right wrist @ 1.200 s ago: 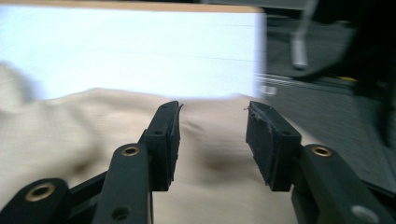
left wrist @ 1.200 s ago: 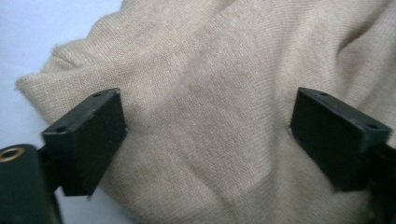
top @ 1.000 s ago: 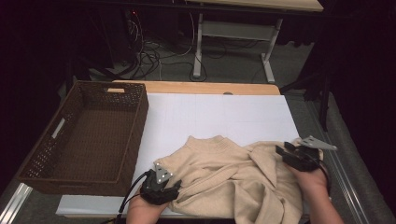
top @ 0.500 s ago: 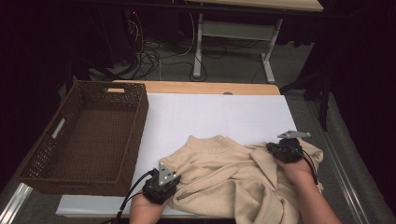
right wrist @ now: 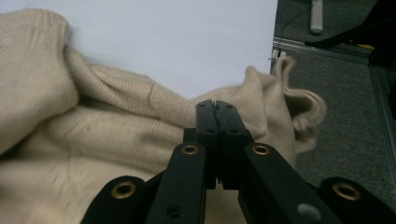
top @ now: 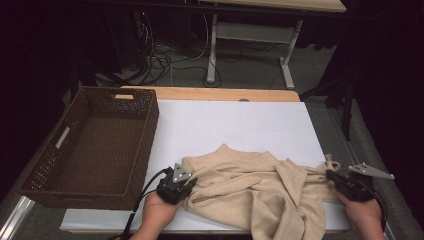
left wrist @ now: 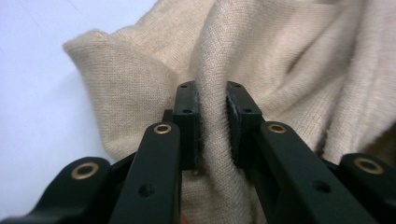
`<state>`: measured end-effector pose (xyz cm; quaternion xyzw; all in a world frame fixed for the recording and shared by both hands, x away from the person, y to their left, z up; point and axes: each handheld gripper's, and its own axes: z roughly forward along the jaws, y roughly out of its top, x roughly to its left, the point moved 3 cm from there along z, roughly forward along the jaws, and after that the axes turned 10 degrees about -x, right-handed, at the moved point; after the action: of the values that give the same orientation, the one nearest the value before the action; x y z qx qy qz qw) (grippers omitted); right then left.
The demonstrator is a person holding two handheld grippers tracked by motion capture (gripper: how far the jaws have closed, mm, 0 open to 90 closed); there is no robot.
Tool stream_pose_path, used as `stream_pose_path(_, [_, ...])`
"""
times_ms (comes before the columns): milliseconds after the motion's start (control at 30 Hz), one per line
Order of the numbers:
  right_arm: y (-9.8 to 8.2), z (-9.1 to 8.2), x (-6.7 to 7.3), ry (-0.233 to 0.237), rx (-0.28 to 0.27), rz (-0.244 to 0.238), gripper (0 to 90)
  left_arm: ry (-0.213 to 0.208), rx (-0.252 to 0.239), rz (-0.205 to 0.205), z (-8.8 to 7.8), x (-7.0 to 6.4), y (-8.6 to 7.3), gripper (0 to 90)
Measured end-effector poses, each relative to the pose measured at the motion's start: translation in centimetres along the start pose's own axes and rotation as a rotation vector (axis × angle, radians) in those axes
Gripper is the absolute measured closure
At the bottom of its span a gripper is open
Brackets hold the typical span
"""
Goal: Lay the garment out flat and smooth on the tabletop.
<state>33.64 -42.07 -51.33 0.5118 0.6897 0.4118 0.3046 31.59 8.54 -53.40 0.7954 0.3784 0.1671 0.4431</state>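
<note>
A beige knit sweater (top: 260,190) lies crumpled on the near half of the white table sheet (top: 225,125). My left gripper (top: 189,186) is at the sweater's left edge. In the left gripper view its jaws (left wrist: 212,100) have just been closing and are shut on a raised fold of the sweater (left wrist: 289,60). My right gripper (top: 331,175) is at the sweater's right end, by the table's right edge. Its jaws (right wrist: 216,112) have just closed tight on a thin edge of the sweater (right wrist: 93,135), which stretches toward it.
An empty brown wicker basket (top: 145,135) stands on the left of the table, close to my left hand. The wooden table edge (top: 210,94) runs along the back. Beyond it are cables and desk legs on the floor. A sweater cuff (right wrist: 303,107) hangs past the sheet's right edge.
My right gripper moved right and toward the near edge, drawing the sweater's right end out with it. The sweater now lies wider across the sheet. My left gripper stayed put.
</note>
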Motion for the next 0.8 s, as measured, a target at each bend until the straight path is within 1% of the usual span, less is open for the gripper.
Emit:
stream_pose_path(33, [-0.1, -0.3, 0.2, 0.006, -0.006, -0.012, 89.8, 0.003, -0.001, -0.005, -0.3, -0.1, 0.0, 72.3])
stream_pose_path(67, [0.0, -0.4, 0.6, 0.009, -0.015, -0.023, 89.5, 0.011, -0.003, -0.014, -0.3, -0.1, 0.1, 69.0])
stream_pose_path(133, [0.3, -0.4, 1.1, 0.019, -0.033, -0.029, 88.9, 0.016, -0.017, -0.038, -0.3, 0.1, 0.6, 59.3])
stream_pose_path(200, [0.7, -0.2, 1.6, 0.028, -0.045, -0.035, 87.7, 0.035, -0.031, -0.062, 0.0, 0.3, 1.1, 48.6])
stream_pose_path(267, [1.3, 0.2, 2.0, 0.037, -0.051, -0.043, 83.4, 0.054, -0.032, -0.078, 0.4, 0.6, 1.7, 37.1])
stream_pose_path(300, [1.6, 0.4, 2.2, 0.045, -0.055, -0.045, 80.9, 0.069, -0.027, -0.093, 0.7, 0.9, 2.0, 33.4])
stream_pose_path(367, [2.2, 0.9, 2.6, 0.06, -0.06, -0.051, 72.4, 0.082, 0.024, -0.138, 1.6, 1.7, 2.3, 22.4])
stream_pose_path(433, [2.7, 1.8, 3.0, 0.082, -0.048, -0.06, 58.9, 0.092, 0.08, -0.173, 2.7, 2.3, 2.2, 13.8])
stream_pose_path(467, [2.9, 2.4, 3.3, 0.091, -0.032, -0.061, 51.5, 0.099, 0.095, -0.186, 3.0, 2.5, 2.1, 11.3])
stream_pose_path(500, [2.9, 3.0, 3.5, 0.093, -0.012, -0.066, 44.2, 0.106, 0.089, -0.19, 3.2, 2.6, 2.1, 8.8])
stream_pose_path(533, [2.8, 3.6, 3.6, 0.092, 0.008, -0.062, 40.4, 0.105, 0.093, -0.199, 3.3, 2.5, 2.2, 8.8])
stream_pose_path(567, [2.8, 4.1, 3.6, 0.104, 0.024, -0.049, 37.6, 0.1, 0.096, -0.196, 3.3, 2.4, 2.3, 8.9])
stream_pose_path(600, [2.8, 4.1, 3.6, 0.104, 0.024, -0.049, 37.6, 0.1, 0.096, -0.196, 3.3, 2.4, 2.3, 12.4])
stream_pose_path(633, [2.7, 4.4, 3.6, 0.122, 0.036, -0.031, 34.7, 0.09, 0.096, -0.167, 3.3, 2.2, 2.3, 12.4])
stream_pose_path(667, [2.4, 4.7, 3.9, 0.162, 0.063, -0.025, 32.6, 0.08, 0.093, -0.156, 3.2, 2.1, 2.3, 20.2])
stream_pose_path(733, [2.0, 4.9, 4.7, 0.215, 0.106, -0.038, 32.8, 0.064, 0.088, -0.14, 3.1, 1.9, 2.3, 30.8])
stream_pose_path(767, [1.7, 4.9, 5.1, 0.24, 0.119, -0.051, 33.2, 0.049, 0.084, -0.132, 3.0, 1.9, 2.3, 36.3])
stream_pose_path(800, [1.5, 5.0, 5.5, 0.251, 0.123, -0.065, 36.1, 0.033, 0.08, -0.122, 2.9, 1.7, 2.3, 43.2])
